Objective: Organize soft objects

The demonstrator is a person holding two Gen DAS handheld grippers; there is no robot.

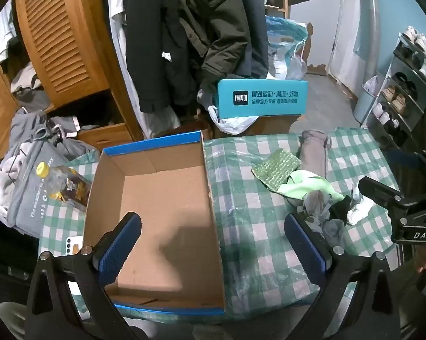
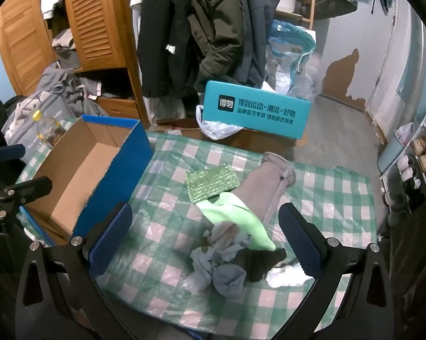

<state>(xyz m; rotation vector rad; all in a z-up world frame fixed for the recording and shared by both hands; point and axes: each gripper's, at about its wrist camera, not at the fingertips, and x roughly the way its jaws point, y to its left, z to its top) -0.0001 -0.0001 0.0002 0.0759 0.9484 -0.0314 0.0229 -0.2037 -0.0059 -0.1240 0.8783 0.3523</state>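
- Teal box point(image 1: 262, 97): black square logo "得物", dark print "得到运动·潮流·好物"; smaller line beneath not fully legible.
- Right gripper point(image 1: 411, 226) body, seen from left wrist: white letters "DAS".
- Grey bag point(image 1: 29, 198): white print, partly readable "The weather is...".

The cardboard box point(image 1: 162, 215) lies open and bare inside; its blue wall point(image 2: 111, 181) stands between it and the cloth heap point(image 2: 235, 243) on the worktop point(image 2: 326, 198).
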